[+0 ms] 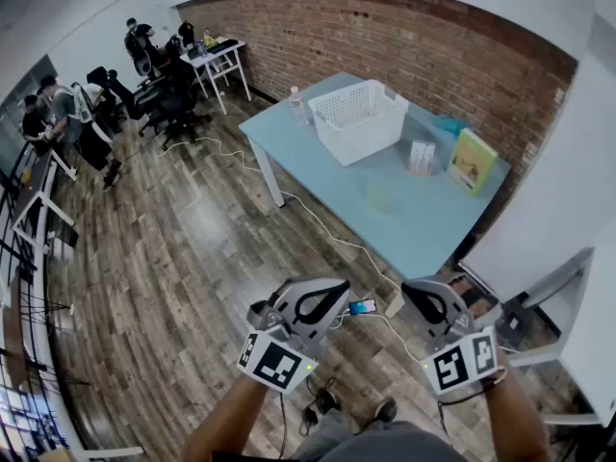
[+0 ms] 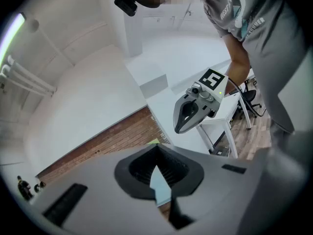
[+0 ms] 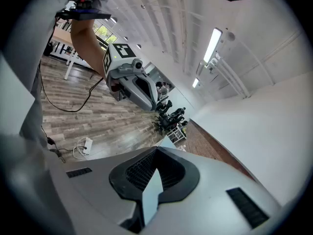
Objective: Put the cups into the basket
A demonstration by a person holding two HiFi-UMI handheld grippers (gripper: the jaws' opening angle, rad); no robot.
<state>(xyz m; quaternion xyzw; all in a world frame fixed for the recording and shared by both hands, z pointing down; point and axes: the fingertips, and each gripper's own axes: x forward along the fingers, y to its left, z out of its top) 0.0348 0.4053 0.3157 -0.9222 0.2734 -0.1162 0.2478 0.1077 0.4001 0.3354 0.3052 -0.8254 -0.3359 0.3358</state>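
The white slatted basket (image 1: 339, 141) stands on the far part of the light blue table (image 1: 423, 231), well ahead of me. No cup shows plainly; only a faint pale patch (image 1: 381, 200) lies on the table top near its middle. My left gripper (image 1: 339, 288) and right gripper (image 1: 412, 290) are held side by side low over the wooden floor, short of the table. Both have their jaws together with nothing between them. The left gripper view shows the right gripper (image 2: 182, 124) from the side, and the right gripper view shows the left gripper (image 3: 146, 102) the same way.
A clear bottle (image 1: 297, 104) stands left of the basket. A small card (image 1: 421, 156) and a green box (image 1: 472, 162) stand to its right. A white cable (image 1: 318, 221) and a power strip (image 3: 84, 146) lie on the floor. People and office chairs (image 1: 164, 99) are at the far left.
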